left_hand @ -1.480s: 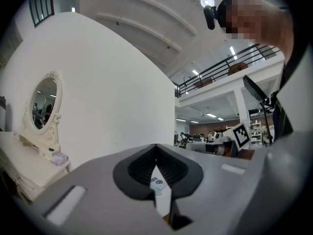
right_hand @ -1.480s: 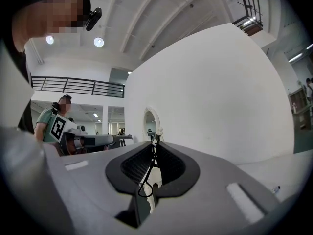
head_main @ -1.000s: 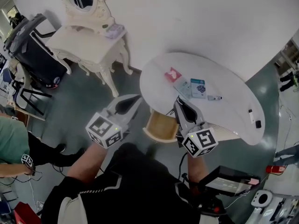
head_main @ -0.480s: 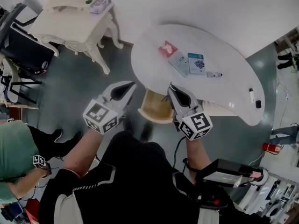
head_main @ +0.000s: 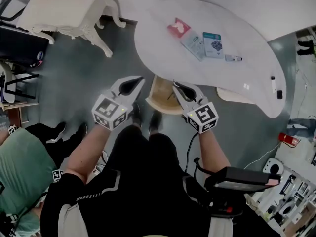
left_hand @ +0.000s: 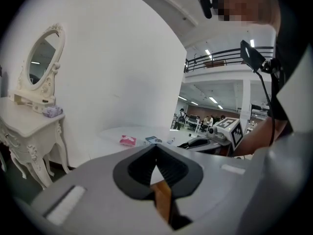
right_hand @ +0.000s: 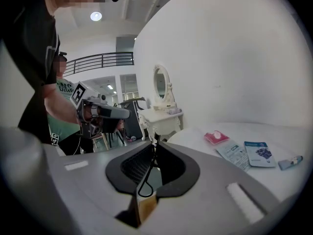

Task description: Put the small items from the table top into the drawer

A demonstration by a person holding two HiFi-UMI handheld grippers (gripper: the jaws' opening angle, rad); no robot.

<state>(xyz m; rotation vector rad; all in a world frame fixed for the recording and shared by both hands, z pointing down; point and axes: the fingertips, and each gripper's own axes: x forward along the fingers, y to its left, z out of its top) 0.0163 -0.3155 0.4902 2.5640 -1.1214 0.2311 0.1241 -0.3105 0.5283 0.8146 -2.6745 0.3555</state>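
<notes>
On the white curved table (head_main: 163, 53) lie a red packet (head_main: 178, 27), a pale packet (head_main: 193, 43), a blue packet (head_main: 213, 37) and a small tube (head_main: 233, 58). Under the table's near edge a wooden drawer (head_main: 163, 101) stands pulled out. My right gripper (head_main: 177, 86) hovers over the drawer's right side. It is shut on a thin black wire loop (right_hand: 143, 184) that hangs between its jaws. My left gripper (head_main: 134, 82) hangs just left of the drawer, shut and empty. The red packet (right_hand: 215, 137) and blue packet (right_hand: 259, 153) also show in the right gripper view.
A white dressing table (head_main: 64, 14) with an oval mirror (left_hand: 41, 65) stands at the far left. Two small dark things (head_main: 279, 94) lie at the table's right end. A person in green (head_main: 19, 167) sits at the lower left. A dark device (head_main: 242, 179) sits behind my right arm.
The head view has tilted, so the table sits higher in the picture. Both grippers stay by the drawer with their jaws as before.
</notes>
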